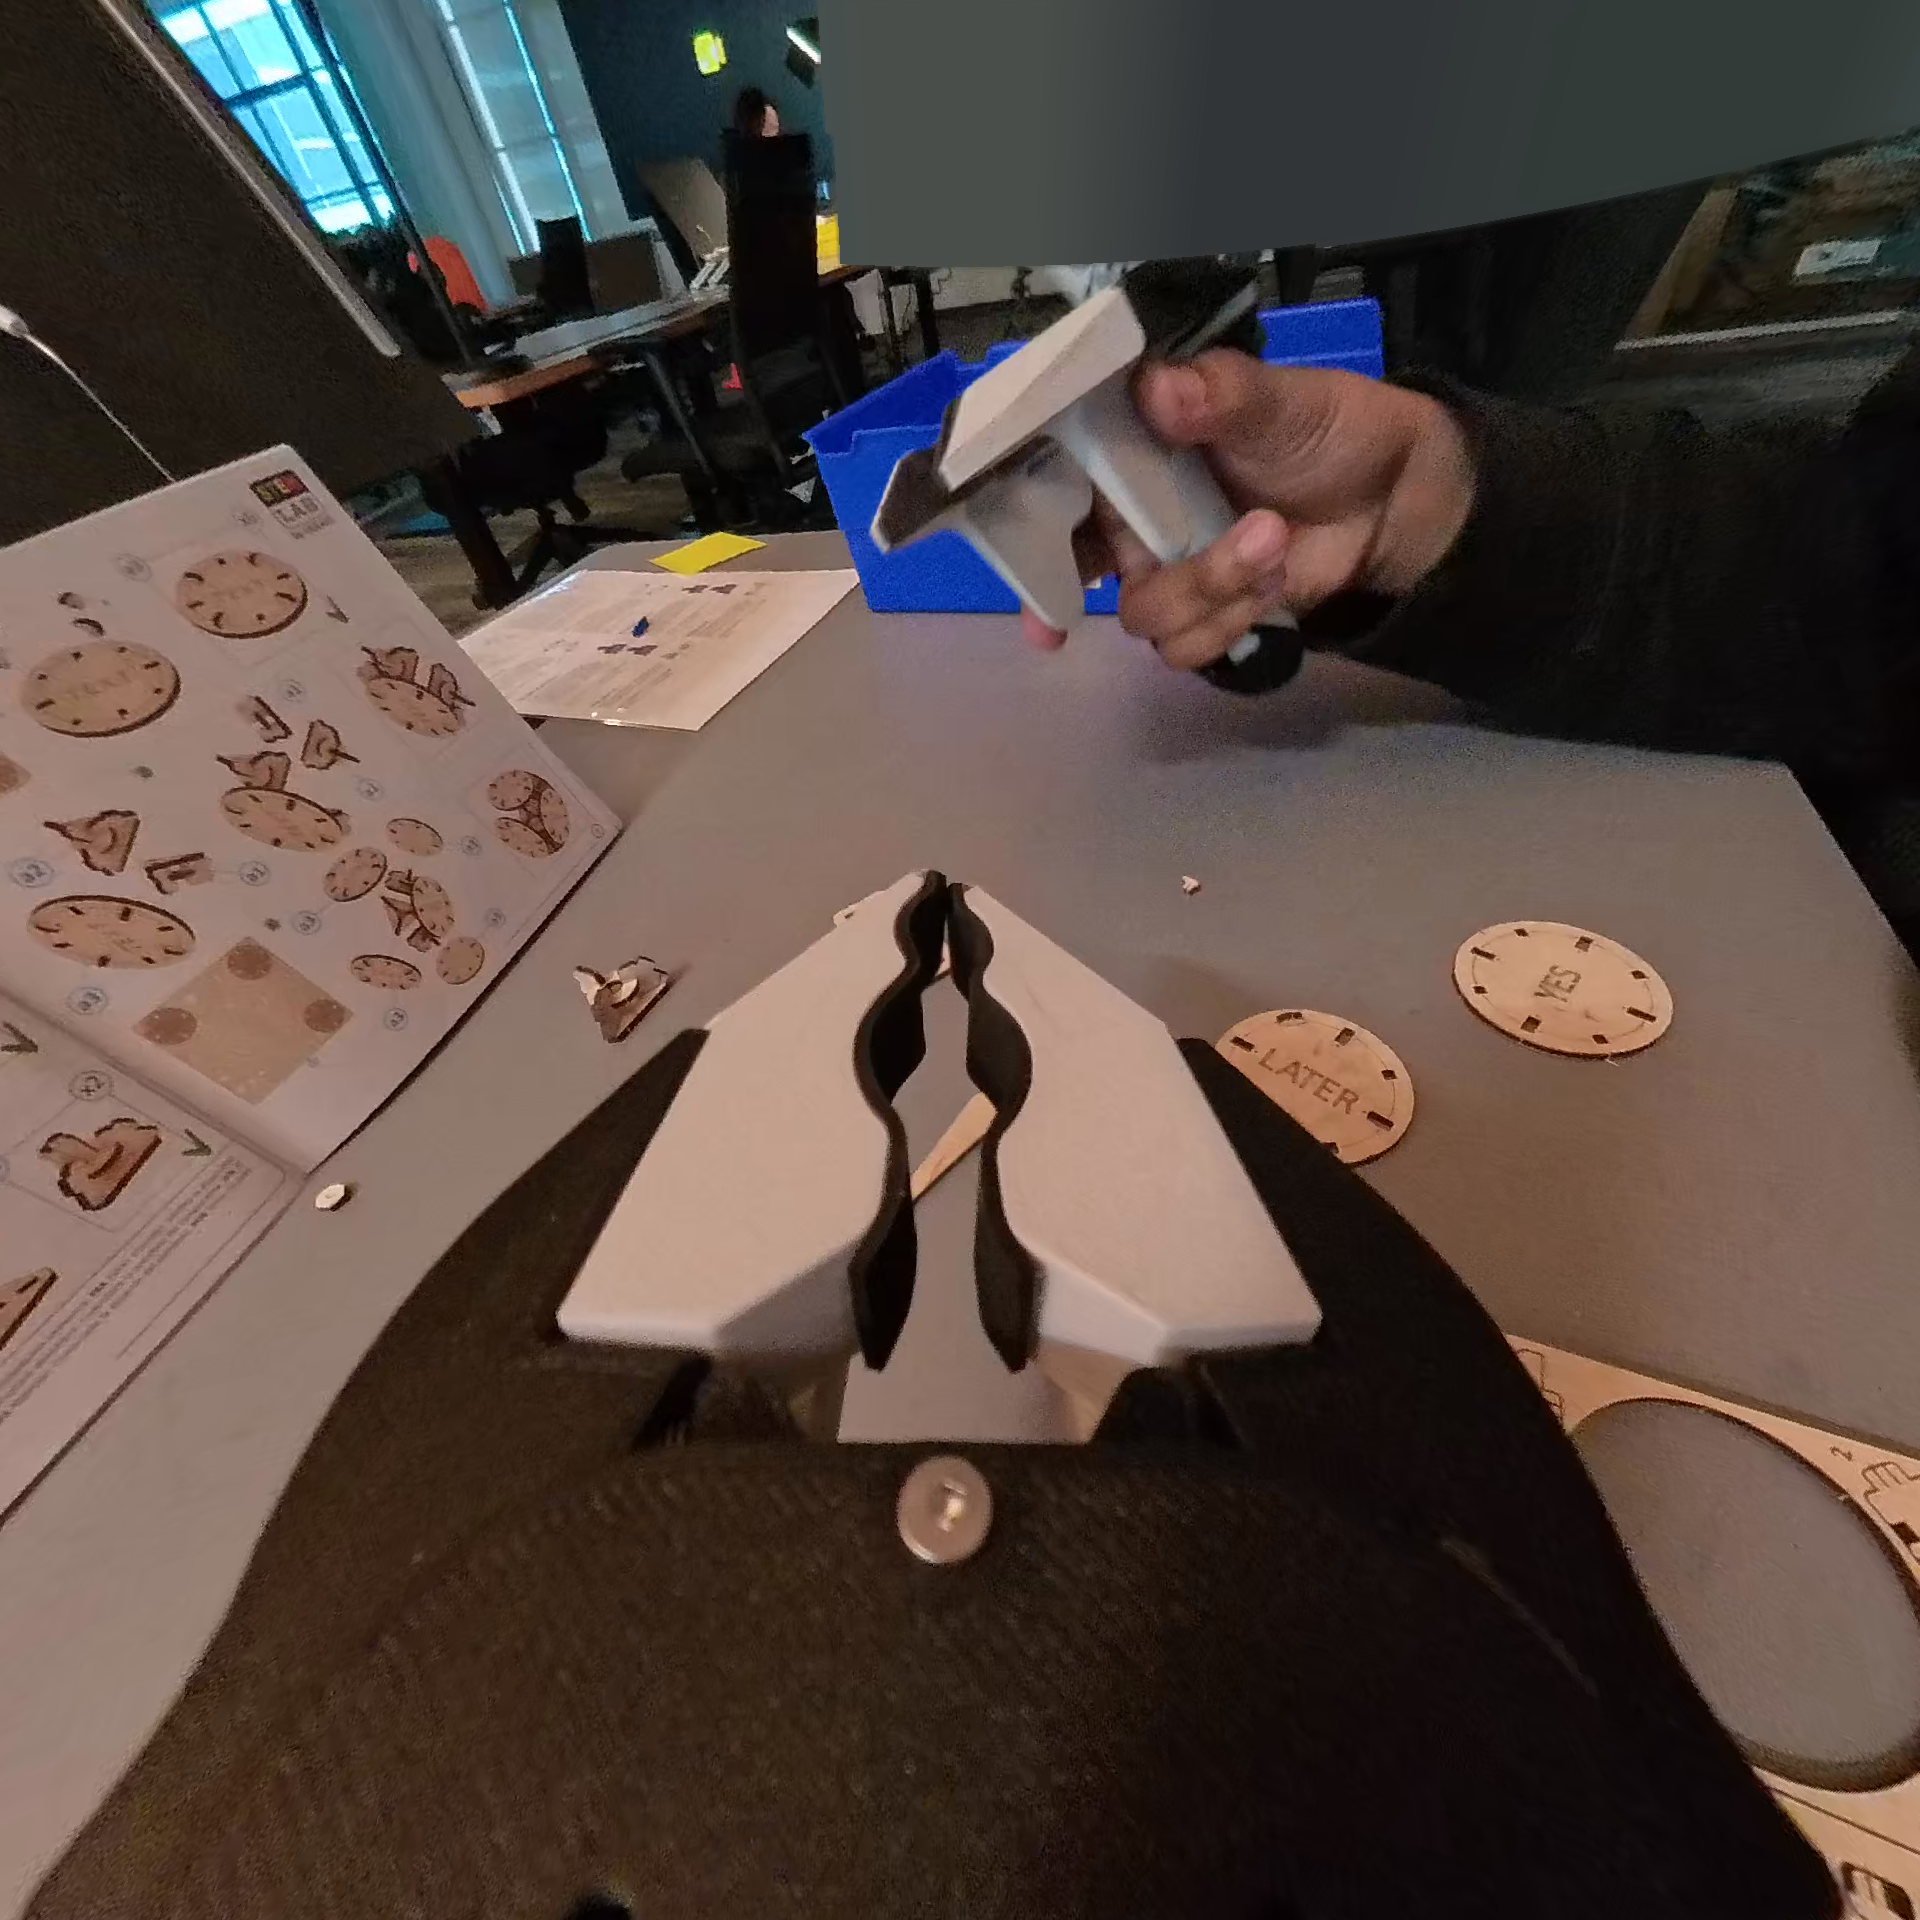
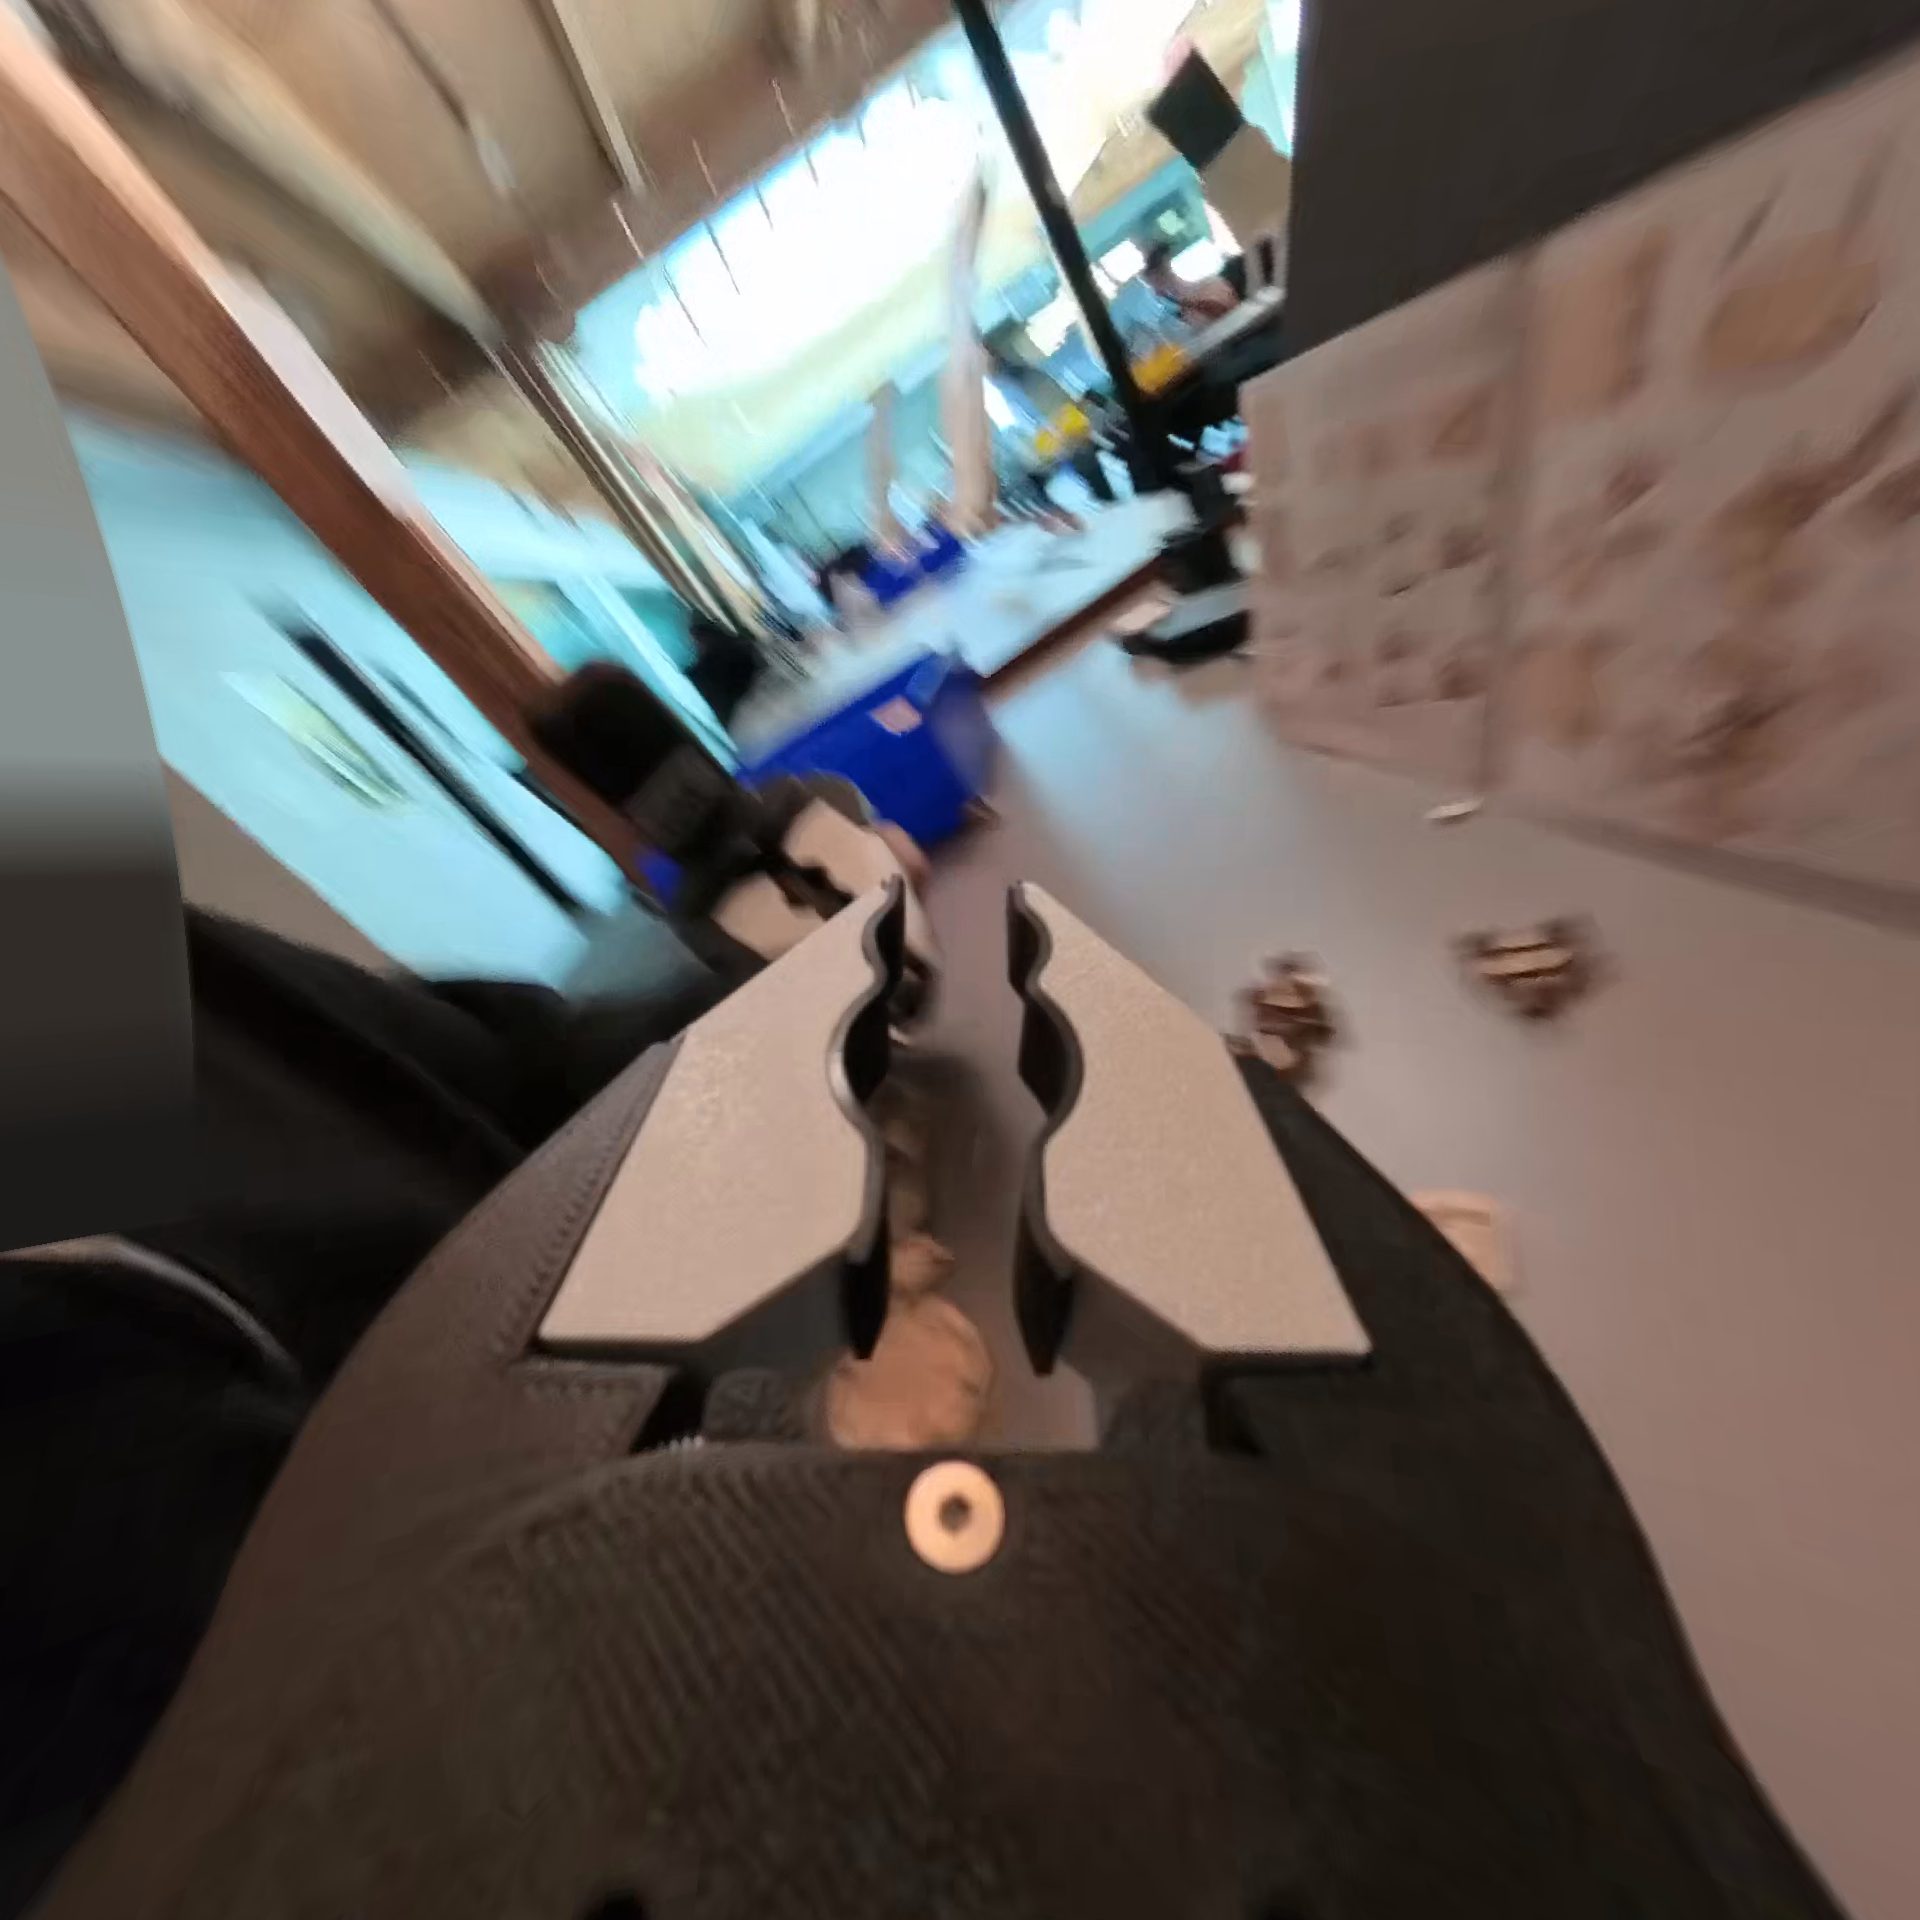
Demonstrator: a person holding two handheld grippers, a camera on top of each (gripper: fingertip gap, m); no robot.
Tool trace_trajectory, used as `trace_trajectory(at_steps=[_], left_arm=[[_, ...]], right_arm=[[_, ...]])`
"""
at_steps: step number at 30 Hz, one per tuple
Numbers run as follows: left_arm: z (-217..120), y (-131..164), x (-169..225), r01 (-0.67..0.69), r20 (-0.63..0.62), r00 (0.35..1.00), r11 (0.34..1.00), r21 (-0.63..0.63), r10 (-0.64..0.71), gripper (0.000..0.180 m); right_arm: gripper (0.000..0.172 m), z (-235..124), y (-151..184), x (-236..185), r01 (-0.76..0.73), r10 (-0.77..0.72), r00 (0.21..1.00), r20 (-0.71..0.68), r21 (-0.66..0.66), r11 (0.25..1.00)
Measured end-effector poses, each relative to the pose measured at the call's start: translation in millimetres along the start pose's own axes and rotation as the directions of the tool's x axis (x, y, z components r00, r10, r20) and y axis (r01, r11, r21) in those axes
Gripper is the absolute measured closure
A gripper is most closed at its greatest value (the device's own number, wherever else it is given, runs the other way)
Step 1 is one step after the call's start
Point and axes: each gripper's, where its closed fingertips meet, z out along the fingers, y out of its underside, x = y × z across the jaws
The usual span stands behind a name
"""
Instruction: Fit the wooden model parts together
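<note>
Wooden bracket piece [image 1: 620, 995] lies at ten o'clock, near the left gripper [image 1: 943, 894], jaws closed; right gripper [image 2: 956, 904] narrowly parted, empty.

The left gripper [image 1: 943, 891], its black wavy pads meeting at the tips, hovers over the grey table [image 1: 1039, 769] beside two round engraved wooden discs [image 1: 1314, 1083] near its right edge.
</note>
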Motion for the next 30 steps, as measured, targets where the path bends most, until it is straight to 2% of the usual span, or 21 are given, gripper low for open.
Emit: trace_trajectory(at_steps=[2,3,6,9,11,12,15,24,28,30], left_arm=[[1.0,1.5,0.4,0.007,-0.007,1.000,1.000,-0.005,-0.007,0.180],[1.8,3.3,0.8,0.010,-0.011,1.000,1.000,-0.014,-0.011,0.180],[6.1,11.4,1.4,0.024,-0.021,0.999,0.998,-0.052,-0.025,0.180],[10.3,26.6,-3.5,0.049,-0.004,0.999,0.990,-0.132,-0.050,0.180],[10.4,28.8,-5.4,0.062,-0.003,0.998,0.989,-0.135,-0.063,0.180],[9.9,28.1,-6.3,0.072,-0.003,0.997,0.989,-0.130,-0.073,0.180],[8.4,26.8,-7.9,0.100,-0.009,0.995,0.988,-0.117,-0.102,0.180],[9.1,26.1,-4.7,0.104,-0.024,0.994,0.988,-0.114,-0.107,0.180],[9.6,25.8,-3.0,0.096,-0.029,0.995,0.989,-0.114,-0.100,0.180],[9.1,22.9,-0.4,0.087,-0.044,0.995,0.991,-0.099,-0.092,0.180]], right_arm=[[0.152,-14.9,7.6,1.1,0.142,-0.150,0.987,-0.062,-0.118,0.983],[0.148,-21.5,18.3,-2.0,0.188,-0.201,0.978,-0.048,-0.194,0.963],[0.140,-40.4,63.5,-14.9,0.293,-0.278,0.956,0.094,-0.394,0.871],[0.142,-56.3,105.0,13.5,0.264,-0.303,0.952,0.031,-0.580,0.770],[0.145,-65.5,127.7,28.6,0.246,-0.324,0.946,0.012,-0.679,0.692],[0.147,-66.7,133.9,30.8,0.246,-0.325,0.945,0.020,-0.698,0.672],[0.152,-63.1,138.0,24.0,0.256,-0.293,0.954,0.067,-0.689,0.678],[0.167,-63.5,151.0,30.3,0.327,-0.359,0.926,0.117,-0.722,0.609],[0.169,-60.2,148.2,31.2,0.386,-0.413,0.899,0.147,-0.711,0.588],[0.169,-51.1,138.8,22.8,0.447,-0.451,0.875,0.177,-0.654,0.610]])
